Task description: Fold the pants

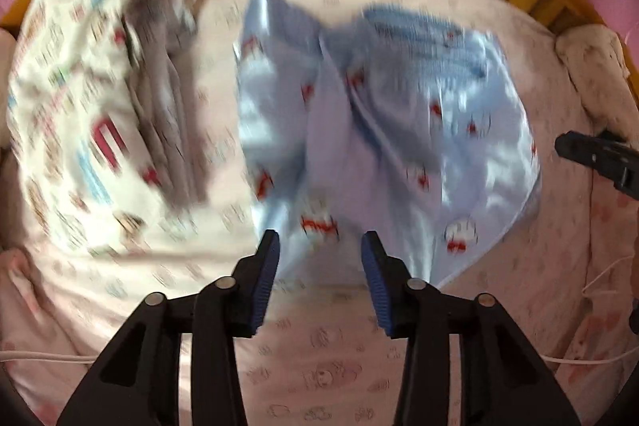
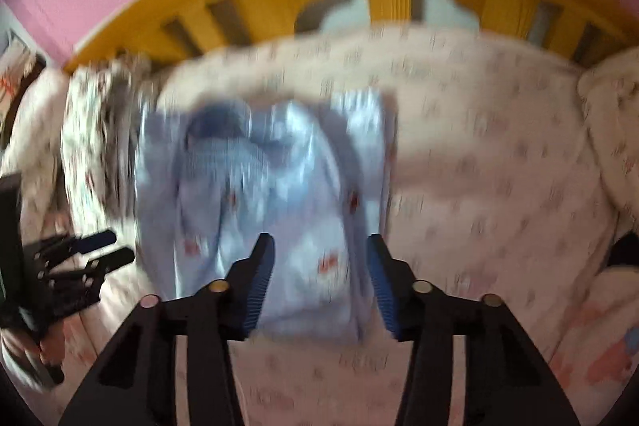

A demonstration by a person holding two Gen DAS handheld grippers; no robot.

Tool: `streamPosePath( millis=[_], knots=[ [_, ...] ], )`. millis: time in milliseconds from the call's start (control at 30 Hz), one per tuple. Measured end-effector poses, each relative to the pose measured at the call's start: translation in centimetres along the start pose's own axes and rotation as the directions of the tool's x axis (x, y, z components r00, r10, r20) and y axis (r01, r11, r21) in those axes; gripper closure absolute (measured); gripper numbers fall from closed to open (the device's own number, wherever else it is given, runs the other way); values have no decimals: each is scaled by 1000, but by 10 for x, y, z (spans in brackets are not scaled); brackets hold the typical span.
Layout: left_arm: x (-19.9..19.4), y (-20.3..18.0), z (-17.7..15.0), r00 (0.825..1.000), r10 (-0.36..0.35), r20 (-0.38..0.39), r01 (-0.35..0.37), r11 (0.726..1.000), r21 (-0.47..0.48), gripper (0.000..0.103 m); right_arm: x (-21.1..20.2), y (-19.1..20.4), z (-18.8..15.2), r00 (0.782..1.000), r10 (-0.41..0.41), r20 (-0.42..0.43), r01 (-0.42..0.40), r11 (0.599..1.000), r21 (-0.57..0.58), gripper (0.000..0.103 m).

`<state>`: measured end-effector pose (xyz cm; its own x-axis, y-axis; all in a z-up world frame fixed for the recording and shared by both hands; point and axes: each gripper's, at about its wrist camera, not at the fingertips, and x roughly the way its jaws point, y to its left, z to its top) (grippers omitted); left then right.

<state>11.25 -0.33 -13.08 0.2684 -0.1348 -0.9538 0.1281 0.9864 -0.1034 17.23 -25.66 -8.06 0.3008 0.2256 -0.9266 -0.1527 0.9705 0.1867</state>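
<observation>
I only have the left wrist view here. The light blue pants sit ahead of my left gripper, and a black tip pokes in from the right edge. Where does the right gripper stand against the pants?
Observer: In the right wrist view the right gripper is over the near end of the light blue pants, jaws apart, not pinching the cloth.
Operator: Anything on the bed beyond that side of the pants?
Observer: Only bare pink printed sheet, up to a rumpled cream bundle at the far right.
Operator: And my left gripper from there?
Observer: The left gripper shows at the left edge, beside the pants, fingers apart.
</observation>
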Motion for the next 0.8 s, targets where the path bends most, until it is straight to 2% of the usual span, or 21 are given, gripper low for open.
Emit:
streamPosePath(
  millis=[67, 167, 200, 267, 300, 333, 367, 567, 700, 800],
  knots=[
    [7, 1, -6, 1000, -30, -2, 30, 999, -12, 65, 5, -2, -9, 1000, -2, -19, 2, 1000, 6, 57],
    [16, 3, -7, 1000, -18, 19, 19, 999, -33, 68, 14, -6, -12, 999, -24, -34, 24, 1000, 6, 57],
    [17, 4, -6, 999, -16, 27, 17, 999, -40, 72, 19, -7, -11, 999, -25, -46, 25, 1000, -1, 57],
    [19, 5, -5, 999, -36, 38, 38, 998, -45, 96, 26, -5, -10, 997, -39, -62, 39, 999, -14, 57],
    [18, 6, -5, 998, -50, 36, 51, 998, -39, 98, 29, -4, -11, 997, -47, -67, 45, 999, -28, 60],
    [16, 5, -7, 998, -47, 36, 49, 998, -37, 100, 31, -3, -13, 996, -58, -72, 54, 997, -47, 85],
    [11, 5, -9, 998, -34, 47, 36, 999, -36, 101, 32, -1, -13, 995, -70, -76, 66, 997, -50, 99],
    [-31, 7, -19, 993, -4, 117, 6, 1000, -19, 101, 9, -4, -7, 999, -50, -4, 50, 998, -25, 102],
    [-38, 11, -21, 998, 32, 62, -30, 999, -35, 101, -2, -5, -1, 999, -41, 14, 42, 999, -23, 102],
    [-20, 16, -22, 995, 102, 2, -102, 994, -36, 97, 7, -6, -1, 996, -83, -35, 82, 996, -33, 102]
  ],
)
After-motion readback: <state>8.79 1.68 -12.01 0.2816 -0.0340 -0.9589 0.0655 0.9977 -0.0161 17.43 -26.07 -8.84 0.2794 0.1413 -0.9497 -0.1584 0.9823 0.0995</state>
